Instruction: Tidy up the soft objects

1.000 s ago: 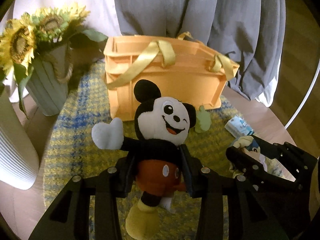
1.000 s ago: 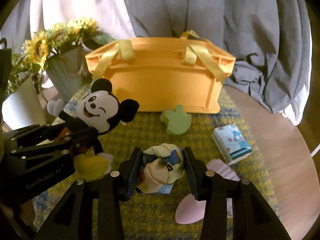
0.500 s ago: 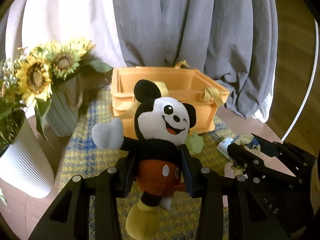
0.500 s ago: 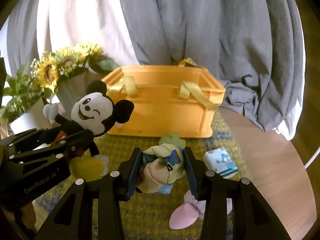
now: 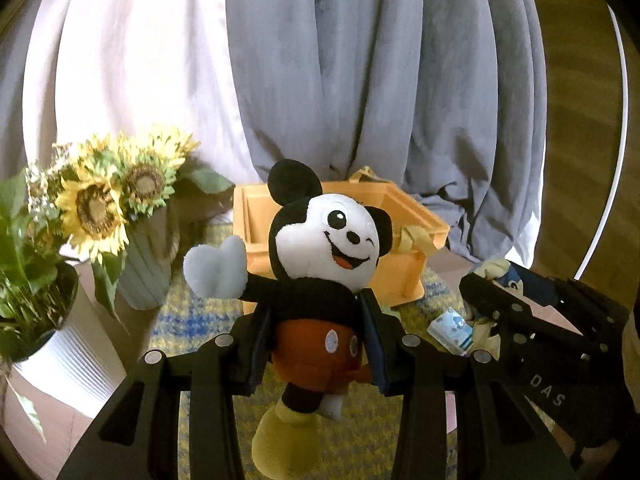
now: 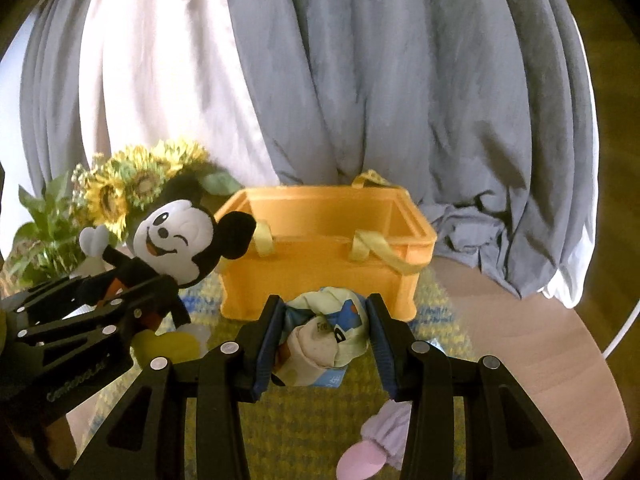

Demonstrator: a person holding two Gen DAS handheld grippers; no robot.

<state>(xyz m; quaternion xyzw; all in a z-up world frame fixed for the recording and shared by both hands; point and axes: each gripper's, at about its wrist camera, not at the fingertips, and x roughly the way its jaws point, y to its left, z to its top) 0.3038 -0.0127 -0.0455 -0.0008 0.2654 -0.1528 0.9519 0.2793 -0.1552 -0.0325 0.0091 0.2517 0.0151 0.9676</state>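
Left wrist view: left tongs (image 5: 316,340) are clenched on the waist of a mouse plush (image 5: 320,280), pads pressed into its red shorts; its yellow feet dangle clear of the checked mat (image 5: 192,320). Right wrist view: right tongs (image 6: 324,340) are grasping a small cream-and-blue soft toy (image 6: 328,336), squeezed between both blue pads and also off the mat.

Step in hand, as judged: carry phase, both toys lifted and facing the orange crate (image 6: 320,256) at frame centre. Crate is open-topped and looks empty inside, with yellow strap handles (image 6: 376,248) drooping over its near wall.

Next move calls for: raise each toy above the near rim, advance over the opening, then let go.

Edges and room:
- Straps could snag the plush's dangling feet.
- Sunflower vase (image 5: 148,264) and white ribbed planter (image 5: 68,356) stand at left of frame, near the plush's outstretched arm.
- Grey curtain (image 6: 380,80) hangs just behind the crate.
- Tissue pack (image 5: 452,326) and pink soft item (image 6: 368,456) lie on the mat, lower right, not yet collected.
- Round worktop edge (image 6: 580,340) curves at right; open room there.
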